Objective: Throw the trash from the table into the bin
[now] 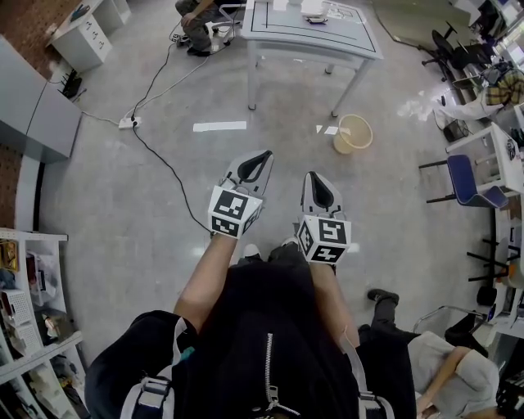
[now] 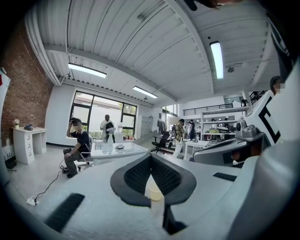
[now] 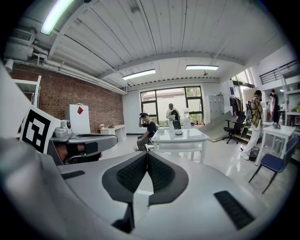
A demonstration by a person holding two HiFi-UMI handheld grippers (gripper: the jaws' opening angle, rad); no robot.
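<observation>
Left claw (image 1: 264,156), grey with black ribbed pads: jaws closed tip to tip, nothing gripped. Right claw (image 1: 314,177), same make: closed, empty, just beside the left one, both over the grey polished floor (image 1: 123,213). Pale yellow round bin (image 1: 354,133): on the floor beyond, near a front leg of the white rectangular counter (image 1: 315,37). Small pale items (image 1: 314,8) lie at the counter's far edge, too small to identify.

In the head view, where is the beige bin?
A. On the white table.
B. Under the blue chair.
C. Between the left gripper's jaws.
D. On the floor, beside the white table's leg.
D: the beige bin stands on the floor, just right of a leg of the white table.
</observation>
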